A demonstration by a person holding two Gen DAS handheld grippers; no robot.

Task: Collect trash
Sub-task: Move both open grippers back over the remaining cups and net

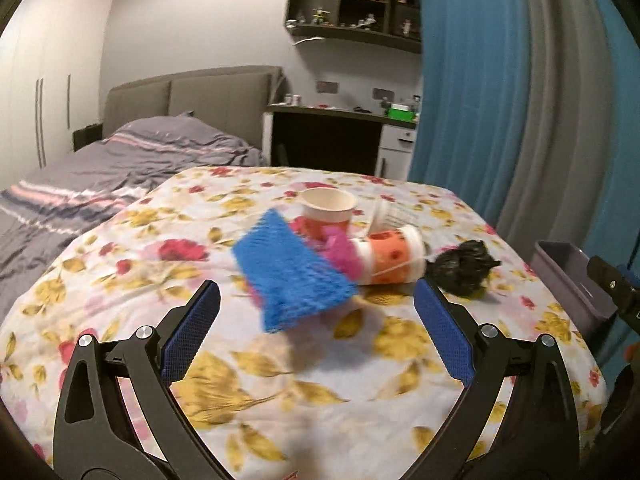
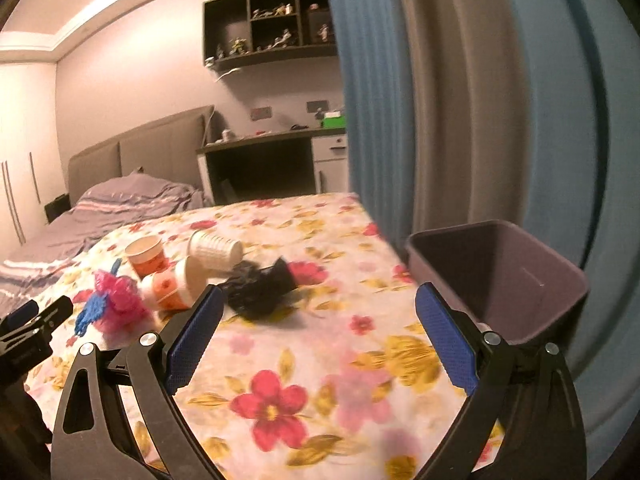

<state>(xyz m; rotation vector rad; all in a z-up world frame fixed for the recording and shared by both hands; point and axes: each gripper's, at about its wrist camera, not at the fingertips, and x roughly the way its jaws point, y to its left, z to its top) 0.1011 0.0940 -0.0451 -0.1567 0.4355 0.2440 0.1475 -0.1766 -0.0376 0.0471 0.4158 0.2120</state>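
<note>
Trash lies on a floral cloth (image 1: 280,360): a blue foam net (image 1: 292,276) over a pink net (image 1: 342,254), an upright orange paper cup (image 1: 326,216), an orange cup on its side (image 1: 394,256), a white cup on its side (image 1: 390,214) and a crumpled black bag (image 1: 464,266). My left gripper (image 1: 316,300) is open just short of the blue net. My right gripper (image 2: 320,304) is open above the cloth, with the black bag (image 2: 260,288) by its left finger. A purple bin (image 2: 500,280) stands at the right edge. The pink net (image 2: 116,304) and cups (image 2: 168,280) lie further left.
A blue and grey curtain (image 1: 520,100) hangs close on the right, behind the bin (image 1: 568,280). A bed with grey striped bedding (image 1: 120,168) lies to the left. A dark desk (image 1: 340,136) and wall shelves (image 1: 352,0) stand at the back.
</note>
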